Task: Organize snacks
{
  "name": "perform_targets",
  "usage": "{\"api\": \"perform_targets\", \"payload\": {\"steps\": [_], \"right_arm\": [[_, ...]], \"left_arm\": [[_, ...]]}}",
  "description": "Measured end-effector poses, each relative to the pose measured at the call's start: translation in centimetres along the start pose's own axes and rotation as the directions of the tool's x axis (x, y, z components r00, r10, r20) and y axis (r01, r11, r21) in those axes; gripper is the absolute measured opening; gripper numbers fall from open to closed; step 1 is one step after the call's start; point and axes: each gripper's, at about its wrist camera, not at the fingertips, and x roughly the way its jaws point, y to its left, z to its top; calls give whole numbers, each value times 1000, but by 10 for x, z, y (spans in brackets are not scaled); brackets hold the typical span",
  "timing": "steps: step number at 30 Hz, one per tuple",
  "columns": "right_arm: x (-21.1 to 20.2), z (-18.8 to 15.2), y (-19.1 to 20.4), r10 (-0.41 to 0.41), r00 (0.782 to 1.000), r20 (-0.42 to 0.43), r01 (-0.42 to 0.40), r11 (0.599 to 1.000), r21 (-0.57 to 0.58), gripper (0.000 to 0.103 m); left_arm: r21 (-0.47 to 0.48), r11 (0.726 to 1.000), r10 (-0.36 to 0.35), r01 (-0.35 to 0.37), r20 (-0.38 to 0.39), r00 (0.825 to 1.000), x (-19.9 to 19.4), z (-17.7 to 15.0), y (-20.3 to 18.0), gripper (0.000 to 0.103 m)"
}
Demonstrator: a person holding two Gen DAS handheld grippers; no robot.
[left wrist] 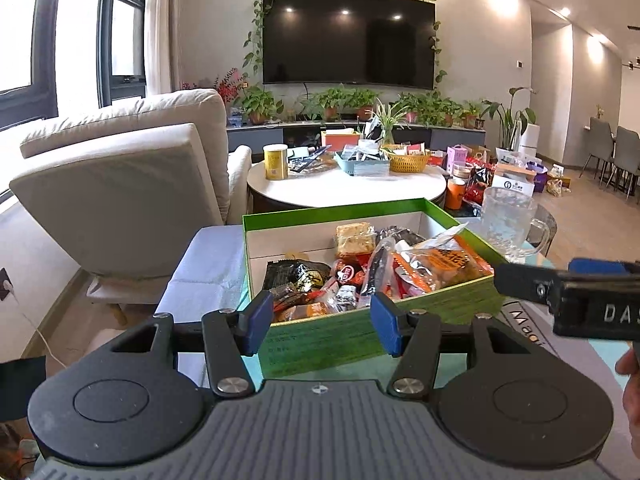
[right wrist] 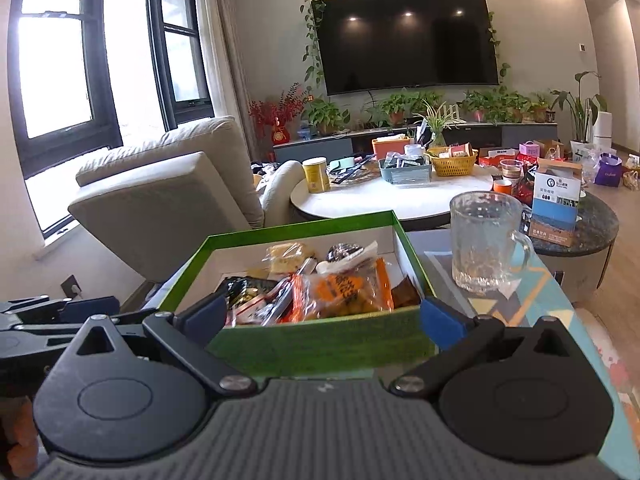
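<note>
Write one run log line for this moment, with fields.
left tool: open, empty | right tool: open, empty | green box: full of snack packets | glass mug: right of box

Television (right wrist: 408,40): hanging dark on the far wall, reflecting ceiling lights, trailing vine (right wrist: 312,36) framing its edge
Potted plants (left wrist: 260,104): lining the low media console below the screen
Armchair (left wrist: 128,184): standing beige beside the windows (right wrist: 56,68)
Round table (right wrist: 384,200): carrying a yellow canister (right wrist: 316,175), a blue-grey tray (right wrist: 406,170) and a yellow woven basket (right wrist: 454,164)
Glass mug (right wrist: 486,240): standing upright and empty, handle pointing right
Blue-and-white carton (right wrist: 556,204): sitting on the dark round table behind the mug
Dining chairs (left wrist: 616,152): standing grey at far right
</note>
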Motion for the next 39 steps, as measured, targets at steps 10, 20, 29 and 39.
{"api": "perform_targets", "payload": {"steps": [10,20,29,39], "right_arm": [[-27,-13,-11,-2,1000,22,1,998,55,66],[-39,-21,-10,-3,999,41,0,998,60,66],[-42,-24,-10,0,999,35,-2,999,48,66],[-46,-26,-9,1,1000,29,-3,999,42,66]], "left_arm": [[-21,1000,11,-11,-3,1000,-23,-11,-12,59],[-6,999,53,-53,-25,998,-29,-16,-19,70],[33,999,36,-35,-35,999,-31,-19,-27,70],[26,999,33,-32,-44,998,-33,-21,-25,70]]}}
